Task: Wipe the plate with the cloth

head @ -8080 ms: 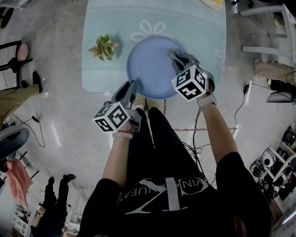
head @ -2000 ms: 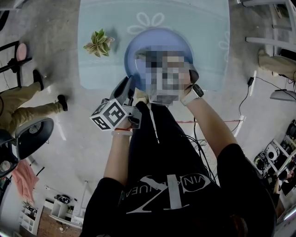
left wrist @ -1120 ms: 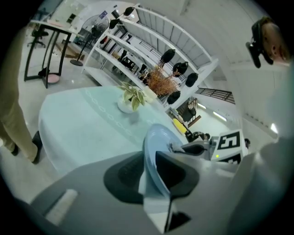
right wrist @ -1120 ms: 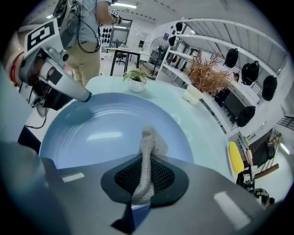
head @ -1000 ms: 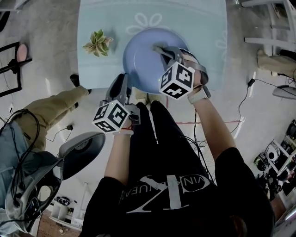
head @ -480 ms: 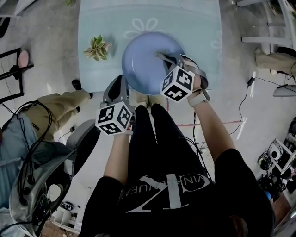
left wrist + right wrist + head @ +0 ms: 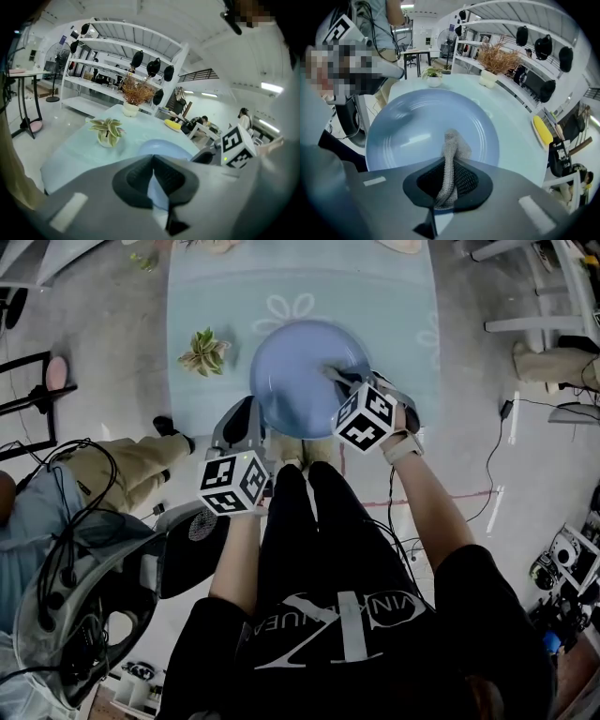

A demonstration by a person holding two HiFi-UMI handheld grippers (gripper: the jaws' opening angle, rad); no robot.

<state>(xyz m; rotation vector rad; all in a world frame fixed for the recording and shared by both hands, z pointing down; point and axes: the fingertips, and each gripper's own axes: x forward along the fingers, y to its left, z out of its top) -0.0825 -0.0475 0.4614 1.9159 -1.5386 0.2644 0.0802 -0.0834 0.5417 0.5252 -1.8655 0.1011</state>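
A blue plate (image 7: 295,371) is set at the near edge of the pale glass tabletop (image 7: 394,296), about mid-width, its near rim reaching just past that edge. The right tongs (image 7: 345,379) are held over the plate's right half and are pinched on a grey mesh cloth (image 7: 330,368). In the right gripper view the cloth (image 7: 451,140) is seen clamped between the dark pads (image 7: 466,180), with its free end bunched ahead of the tips and laid on the inside of the plate (image 7: 408,122), near the middle.

The left tongs (image 7: 255,412) are placed at the plate's near-left rim. In the left gripper view the left tongs (image 7: 153,159) are pressed together at the tips with nothing caught between them; only a pale blue sliver is seen lower down. Whether the rim is touched cannot be told. The plate (image 7: 164,146) is seen just beyond them, and the right tongs' marker cube (image 7: 236,146) to its right.

A small potted plant (image 7: 204,352) with striped leaves is set left of the plate, apart from it, toward the tabletop's left edge. A dried brown plant (image 7: 497,58) in a white pot (image 7: 489,78) is placed toward the far edge. A yellow object (image 7: 540,129) is seen toward the far right of the tabletop. A white shelf rack (image 7: 117,61) is seen behind the tabletop. Another person's leg (image 7: 122,460) in tan trousers is seen on the floor, left of the tabletop.
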